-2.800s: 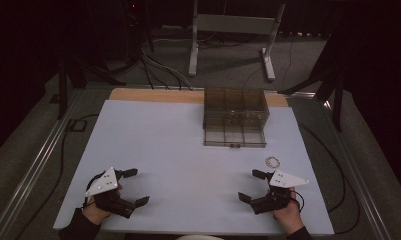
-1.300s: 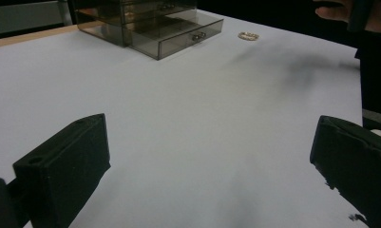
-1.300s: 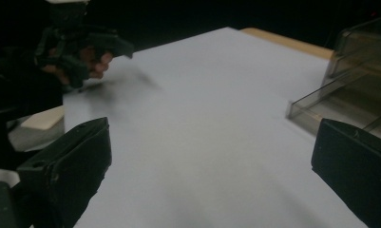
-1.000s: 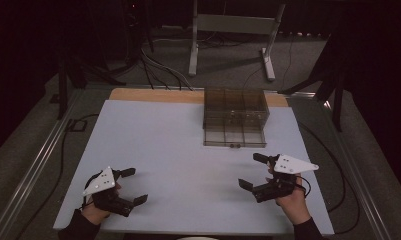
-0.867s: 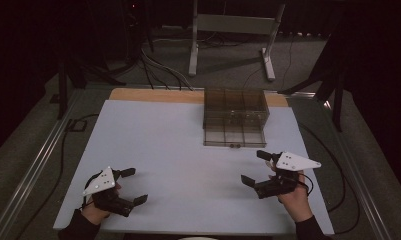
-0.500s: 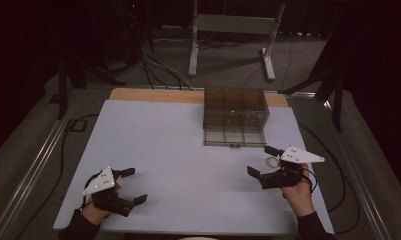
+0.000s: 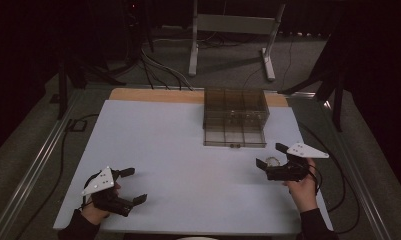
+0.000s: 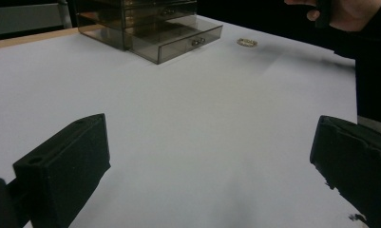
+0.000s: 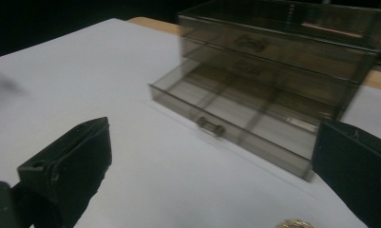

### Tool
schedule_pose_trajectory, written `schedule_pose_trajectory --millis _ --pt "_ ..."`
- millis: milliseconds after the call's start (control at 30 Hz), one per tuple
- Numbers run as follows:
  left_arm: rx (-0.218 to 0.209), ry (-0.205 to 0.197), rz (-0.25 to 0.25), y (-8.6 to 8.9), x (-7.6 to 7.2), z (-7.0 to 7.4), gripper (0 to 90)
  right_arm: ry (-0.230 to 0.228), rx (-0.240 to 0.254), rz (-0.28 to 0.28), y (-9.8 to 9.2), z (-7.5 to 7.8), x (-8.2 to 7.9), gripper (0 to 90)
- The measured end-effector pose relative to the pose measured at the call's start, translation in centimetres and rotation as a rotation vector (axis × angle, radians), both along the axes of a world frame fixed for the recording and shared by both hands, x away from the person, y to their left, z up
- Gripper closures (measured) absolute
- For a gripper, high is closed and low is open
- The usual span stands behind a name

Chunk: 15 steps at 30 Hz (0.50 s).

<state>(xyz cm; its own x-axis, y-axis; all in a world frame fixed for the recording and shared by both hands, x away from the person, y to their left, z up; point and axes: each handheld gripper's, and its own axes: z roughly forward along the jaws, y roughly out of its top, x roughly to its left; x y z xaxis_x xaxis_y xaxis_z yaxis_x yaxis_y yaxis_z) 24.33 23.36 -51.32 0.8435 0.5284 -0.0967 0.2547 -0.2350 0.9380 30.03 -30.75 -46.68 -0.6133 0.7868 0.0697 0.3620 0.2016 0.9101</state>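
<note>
The ring [image 7: 273, 161], small and gold-coloured, lies flat on the white surface [image 7: 188, 150] in front of the smoky clear drawer box [image 7: 235, 116], toward that box's right corner as you face it. The box's bottom drawer [image 9: 235, 118] is pulled out, and its open tray is split into compartments with a small handle at the front.

Your right tongs [image 7: 271, 161] hang just beside the ring, jaws spread wide and gripping nothing; in the right gripper view the ring [image 9: 295, 223] sits at the bottom edge between the two jaws.

Your left tongs [image 7: 133, 186] rest at the near left corner of the surface, well apart from the box, jaws also released and empty. In the left gripper view the ring [image 8: 247, 42] lies far off, near your right hand [image 8: 349, 12].
</note>
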Motion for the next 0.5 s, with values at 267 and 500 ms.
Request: schedule_pose_trajectory --millis 267,500 --pt "-0.009 0.001 0.005 0.0 0.0 0.0 0.4 0.054 -0.009 -0.124 -2.2 -1.0 1.1 5.0" --pt "-0.010 0.000 0.003 0.1 0.0 0.1 0.4 0.136 -0.044 -0.236 -3.7 -2.4 1.9 10.5"
